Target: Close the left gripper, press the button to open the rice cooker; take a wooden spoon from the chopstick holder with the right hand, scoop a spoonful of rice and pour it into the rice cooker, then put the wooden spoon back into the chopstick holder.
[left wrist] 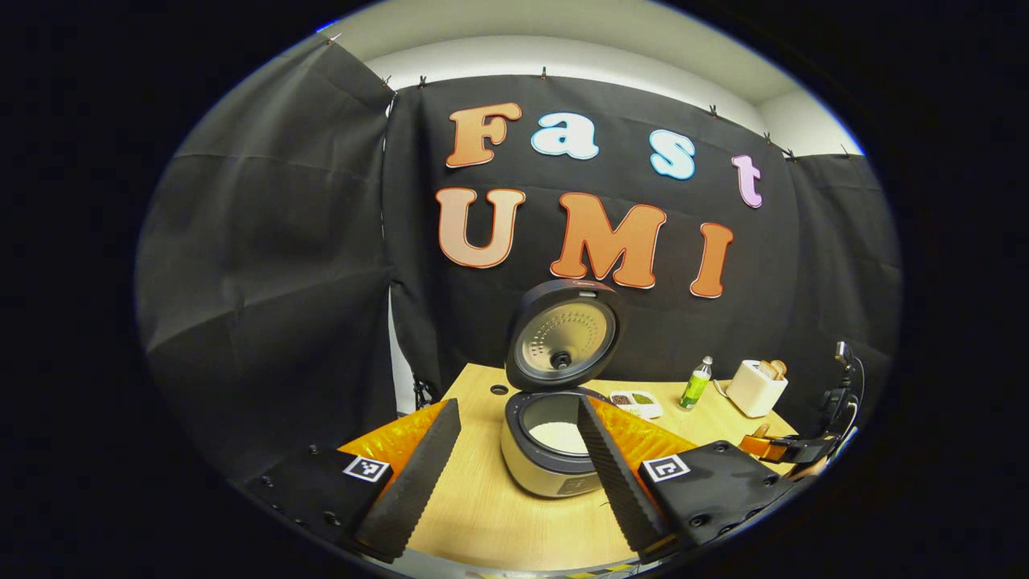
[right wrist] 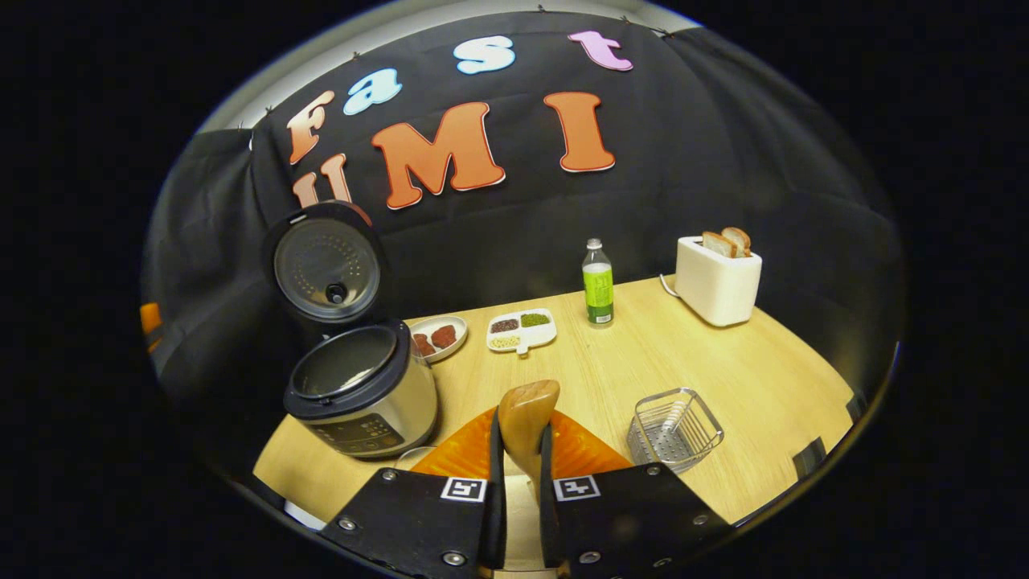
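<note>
Right hand-held gripper (right wrist: 521, 474) gripping the spoon (right wrist: 526, 422) above the bench (right wrist: 643, 362).
Left hand-held gripper (left wrist: 514, 474) is hanging wide apart, empty, before the cooker (left wrist: 555, 438), whose lid is standing up; the holder (right wrist: 674, 429) is sitting just right of the spoon.

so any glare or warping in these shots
Left gripper view: fisheye bows the table edge; soft glare on the rice cooker lid's metal underside. Right gripper view: table curves too; the wooden spoon, held close, looks slightly soft; lighting even.
</note>
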### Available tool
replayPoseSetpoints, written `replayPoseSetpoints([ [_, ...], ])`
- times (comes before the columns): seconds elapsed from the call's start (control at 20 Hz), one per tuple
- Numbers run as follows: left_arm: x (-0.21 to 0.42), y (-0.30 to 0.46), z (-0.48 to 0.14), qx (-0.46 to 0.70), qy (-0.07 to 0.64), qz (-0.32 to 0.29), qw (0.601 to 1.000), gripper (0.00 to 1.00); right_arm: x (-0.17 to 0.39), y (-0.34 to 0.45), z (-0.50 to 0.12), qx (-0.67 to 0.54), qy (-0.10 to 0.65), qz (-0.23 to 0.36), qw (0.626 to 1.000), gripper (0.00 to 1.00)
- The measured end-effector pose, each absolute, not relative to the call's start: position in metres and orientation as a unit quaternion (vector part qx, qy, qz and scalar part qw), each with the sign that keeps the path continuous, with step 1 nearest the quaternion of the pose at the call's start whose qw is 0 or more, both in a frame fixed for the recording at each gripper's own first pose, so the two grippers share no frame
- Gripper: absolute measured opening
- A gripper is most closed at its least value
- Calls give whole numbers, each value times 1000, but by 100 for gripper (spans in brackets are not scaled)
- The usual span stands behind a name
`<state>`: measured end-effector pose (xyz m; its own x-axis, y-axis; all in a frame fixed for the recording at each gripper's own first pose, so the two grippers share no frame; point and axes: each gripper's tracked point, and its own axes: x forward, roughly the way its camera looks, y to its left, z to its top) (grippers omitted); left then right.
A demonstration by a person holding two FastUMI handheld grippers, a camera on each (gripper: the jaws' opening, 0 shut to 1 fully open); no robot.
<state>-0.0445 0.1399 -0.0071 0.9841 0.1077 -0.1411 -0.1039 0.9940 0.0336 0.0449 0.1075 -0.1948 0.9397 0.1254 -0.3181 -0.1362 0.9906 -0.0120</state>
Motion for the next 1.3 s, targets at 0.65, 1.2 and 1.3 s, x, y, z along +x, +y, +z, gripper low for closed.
replayPoseSetpoints([
  [0.65,-50,167,-25,0,94,48,994,98,15,158,-236,146,195,82,966,16],
  [1.2,-45,163,-34,-16,101,38,994,97,29,138,-253,352,236,46,904,16],
  [1.3,-41,162,-34,-20,102,38,994,98,25,134,-254,394,239,41,887,16],
])
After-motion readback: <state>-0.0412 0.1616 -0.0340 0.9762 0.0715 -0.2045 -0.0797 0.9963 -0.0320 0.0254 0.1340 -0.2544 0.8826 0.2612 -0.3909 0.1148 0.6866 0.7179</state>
